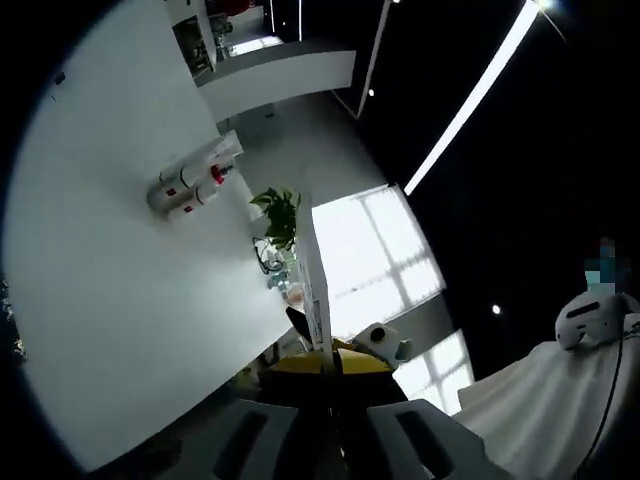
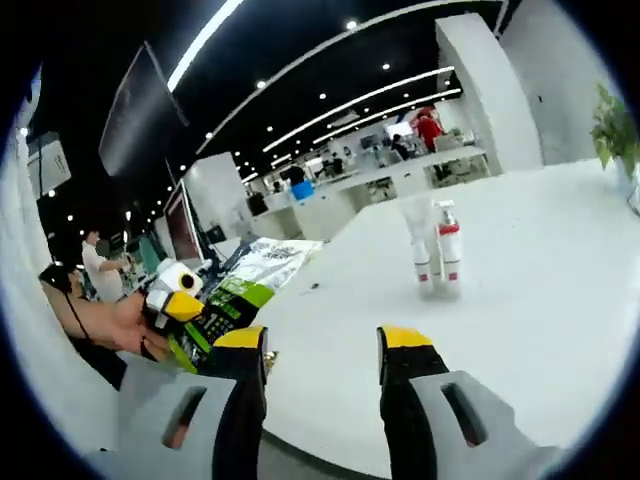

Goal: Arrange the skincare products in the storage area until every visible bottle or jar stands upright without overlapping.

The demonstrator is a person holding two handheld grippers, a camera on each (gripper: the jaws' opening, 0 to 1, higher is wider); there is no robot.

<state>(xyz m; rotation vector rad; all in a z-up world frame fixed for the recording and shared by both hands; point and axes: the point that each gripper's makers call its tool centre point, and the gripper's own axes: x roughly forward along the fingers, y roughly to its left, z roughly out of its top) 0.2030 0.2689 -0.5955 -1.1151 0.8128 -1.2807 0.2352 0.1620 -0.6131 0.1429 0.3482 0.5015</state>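
Standing together well ahead of your right gripper (image 2: pixel 325 350), the bottles (image 2: pixel 436 250) look upright already; its jaws are spread, empty. Left gripper (image 1: pixel 335 420) is spread too, well short of them.

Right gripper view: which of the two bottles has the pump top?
The bottle with the pump top stands on the right of the pair; the other bottle, touching it on the left, shows no pump top.

White table (image 2: pixel 540 300) is carrying a small cluster of skincare bottles (image 2: pixel 438 250), standing upright and close together, red-capped. Potted plant (image 2: pixel 615 125) is sitting at its far edge. Printed sheets (image 2: pixel 255 265) are lying near another edge.
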